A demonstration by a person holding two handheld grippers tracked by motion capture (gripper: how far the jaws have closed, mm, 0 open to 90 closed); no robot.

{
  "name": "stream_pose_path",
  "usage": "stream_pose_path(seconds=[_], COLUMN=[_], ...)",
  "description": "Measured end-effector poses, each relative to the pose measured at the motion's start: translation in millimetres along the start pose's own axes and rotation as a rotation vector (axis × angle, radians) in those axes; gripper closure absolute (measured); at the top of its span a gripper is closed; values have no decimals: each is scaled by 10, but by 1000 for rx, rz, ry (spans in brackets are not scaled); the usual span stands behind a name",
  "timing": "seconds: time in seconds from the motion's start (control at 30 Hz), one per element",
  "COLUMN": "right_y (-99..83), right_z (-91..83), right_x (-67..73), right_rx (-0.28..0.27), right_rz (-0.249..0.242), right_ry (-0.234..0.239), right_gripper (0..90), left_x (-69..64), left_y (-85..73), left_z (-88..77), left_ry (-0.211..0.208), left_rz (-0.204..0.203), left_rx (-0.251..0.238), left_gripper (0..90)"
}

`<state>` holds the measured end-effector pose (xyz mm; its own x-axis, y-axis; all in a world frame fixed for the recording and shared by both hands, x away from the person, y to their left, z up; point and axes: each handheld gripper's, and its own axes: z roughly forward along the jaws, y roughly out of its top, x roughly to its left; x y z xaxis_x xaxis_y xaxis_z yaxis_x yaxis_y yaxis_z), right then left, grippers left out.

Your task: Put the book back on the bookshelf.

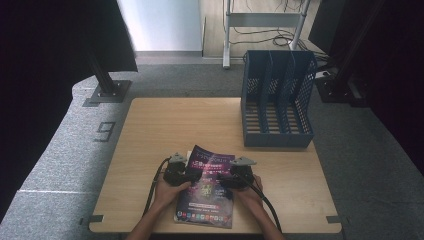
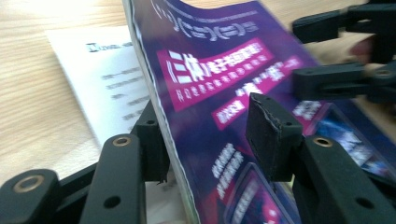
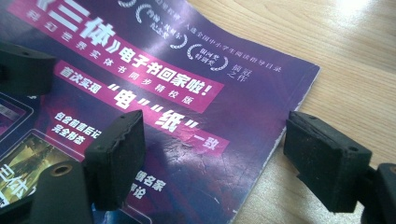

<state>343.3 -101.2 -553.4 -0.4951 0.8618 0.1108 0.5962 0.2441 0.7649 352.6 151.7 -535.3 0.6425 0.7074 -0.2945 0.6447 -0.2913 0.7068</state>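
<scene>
While the magazine (image 1: 207,187) lies at the desk's (image 1: 150,130) near edge, the left gripper (image 2: 210,140) straddles its lifted side without clamping; the right gripper (image 3: 215,158) gapes apart. Only the cover may peel away.

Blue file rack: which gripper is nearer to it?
Right. The right gripper sits on the purple magazine's right edge, on the side toward the blue file rack. The left gripper is at the magazine's left edge, farther from it.
</scene>
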Motion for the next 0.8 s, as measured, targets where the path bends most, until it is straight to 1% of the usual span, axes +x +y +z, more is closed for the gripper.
stream_pose_path(seconds=[0.03, 0.1, 0.13, 0.17, 0.2, 0.23, 0.3, 0.33, 0.43, 0.53, 0.63, 0.67, 0.8], right_y=[0, 0, 0, 0, 0, 0, 0, 0, 0, 0, 0, 0, 0], right_z=[0, 0, 0, 0, 0, 0, 0, 0, 0, 0, 0, 0, 0], right_x=[0, 0, 0, 0, 0, 0, 0, 0, 0, -1, -1, -1, -1], right_rx=[0, 0, 0, 1, 1, 1, 0, 0, 0, 0, 0, 0, 0], right_rz=[0, 1, 1, 1, 1, 1, 1, 0, 0, 0, 1, 1, 1], right_ry=[0, 0, 0, 0, 0, 0, 0, 0, 0, 0, 0, 0, 0], right_gripper=[206, 206, 206, 206, 206, 206, 206, 206, 207, 207, 207, 207, 208], left_x=[0, -11, -11, -26, -38, -38, -36, -24, -12, -21, -29, -29, -20], left_y=[0, -9, -9, -17, -19, -19, -18, -17, -15, -10, -2, -2, -6], left_z=[0, -1, -1, 8, 16, 16, 23, 34, 52, 70, 80, 80, 94], left_ry=[0, -29, -29, -25, -10, -10, 3, 18, 34, 35, 20, 20, 29], left_rz=[0, 2, 2, 11, 23, 23, 16, 14, 9, 9, 15, 15, 14], left_rx=[0, -1, -1, -1, -3, -3, -10, -8, -6, -11, -10, -10, -2], left_gripper=[524, 521, 516, 516, 518, 524, 541, 556, 594, 604, 578, 567, 574])
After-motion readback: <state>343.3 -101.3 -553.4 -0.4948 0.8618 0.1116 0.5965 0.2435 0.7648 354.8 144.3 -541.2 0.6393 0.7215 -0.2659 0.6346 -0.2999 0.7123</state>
